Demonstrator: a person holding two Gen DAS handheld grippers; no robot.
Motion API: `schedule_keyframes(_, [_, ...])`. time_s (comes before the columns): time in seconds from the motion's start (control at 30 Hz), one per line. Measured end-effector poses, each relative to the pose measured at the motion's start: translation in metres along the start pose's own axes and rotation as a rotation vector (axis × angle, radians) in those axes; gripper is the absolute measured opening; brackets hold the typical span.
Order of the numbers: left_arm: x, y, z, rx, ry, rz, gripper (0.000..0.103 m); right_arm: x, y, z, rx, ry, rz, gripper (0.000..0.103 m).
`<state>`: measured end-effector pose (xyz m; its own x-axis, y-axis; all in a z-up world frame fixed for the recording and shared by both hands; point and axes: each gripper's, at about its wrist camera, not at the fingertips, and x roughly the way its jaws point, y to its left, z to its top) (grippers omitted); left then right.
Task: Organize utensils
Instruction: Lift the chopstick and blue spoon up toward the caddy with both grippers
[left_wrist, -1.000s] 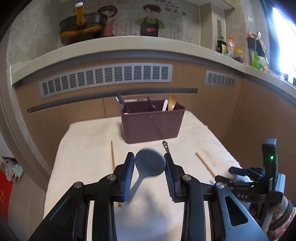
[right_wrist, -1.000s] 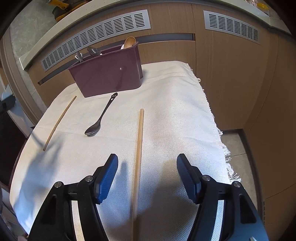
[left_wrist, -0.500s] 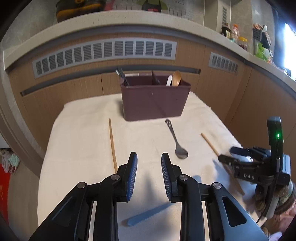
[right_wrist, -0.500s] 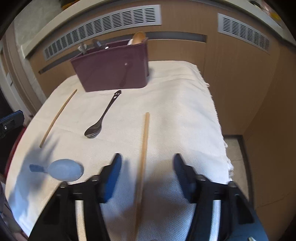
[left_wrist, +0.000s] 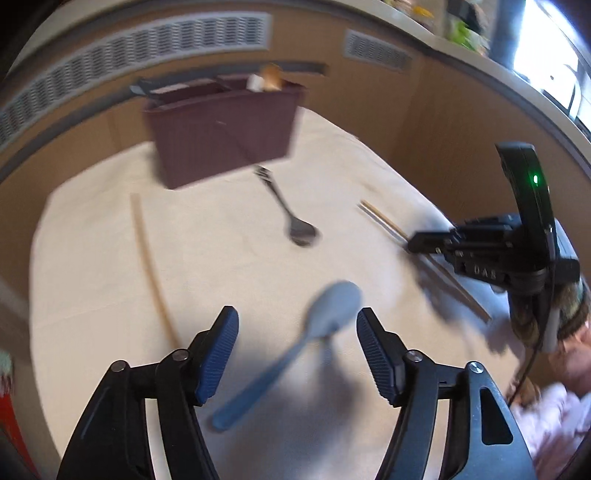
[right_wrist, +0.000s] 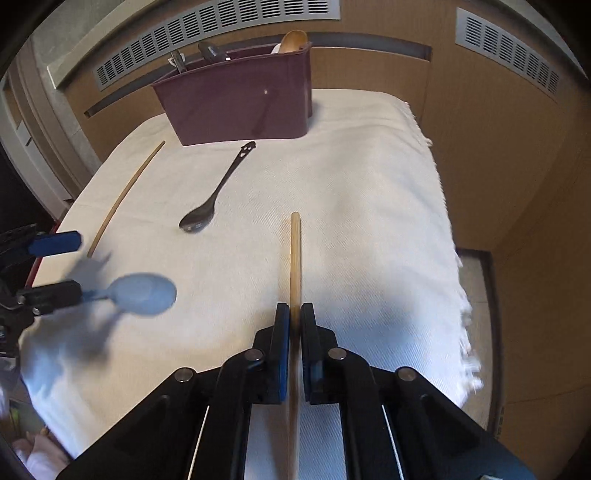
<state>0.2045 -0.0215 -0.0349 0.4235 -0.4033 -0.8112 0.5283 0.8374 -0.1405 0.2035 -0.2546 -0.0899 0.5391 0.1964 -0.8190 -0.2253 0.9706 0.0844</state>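
Observation:
A light blue spoon (left_wrist: 325, 314) lies on the white cloth between the open fingers of my left gripper (left_wrist: 297, 325); it also shows in the right wrist view (right_wrist: 142, 293). My right gripper (right_wrist: 291, 314) is shut on a wooden chopstick (right_wrist: 295, 254) that points toward the maroon utensil caddy (right_wrist: 240, 101). A dark metal spoon (right_wrist: 218, 194) lies in front of the caddy. A second chopstick (right_wrist: 125, 194) lies at the left. The caddy (left_wrist: 221, 129) holds several utensils.
The white cloth (right_wrist: 369, 192) covers a small table that drops off at the right edge. Wooden cabinet fronts with vents (right_wrist: 221, 26) stand behind the caddy. My right gripper (left_wrist: 491, 251) shows at the right of the left wrist view.
My left gripper has let go of the blue spoon, which now lies on the cloth, and opened wide. My right gripper has closed on the chopstick.

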Motion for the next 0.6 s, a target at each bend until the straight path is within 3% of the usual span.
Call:
schedule_keyframes(0.23, [0.042, -0.033, 0.013, 0.247, 0.189, 0.039, 0.066, -0.024, -0.01, -0.024, 0.042, -0.025, 0.012, 0.006])
schedule_keyframes(0.33, [0.055, -0.04, 0.023, 0.287, 0.255, 0.029, 0.049, -0.021, -0.012, -0.026, 0.054, -0.023, 0.029, 0.006])
schedule_keyframes(0.4, [0.064, -0.043, 0.029, 0.292, 0.283, 0.039, 0.04, -0.018, -0.011, -0.027, 0.058, -0.021, 0.044, 0.006])
schedule_keyframes(0.53, [0.07, -0.038, 0.038, 0.208, 0.283, 0.027, 0.038, -0.017, -0.01, -0.026, 0.052, -0.026, 0.047, 0.006])
schedule_keyframes(0.6, [0.065, -0.035, 0.039, 0.155, 0.245, 0.05, 0.037, -0.018, -0.01, -0.025, 0.047, -0.029, 0.04, 0.006])
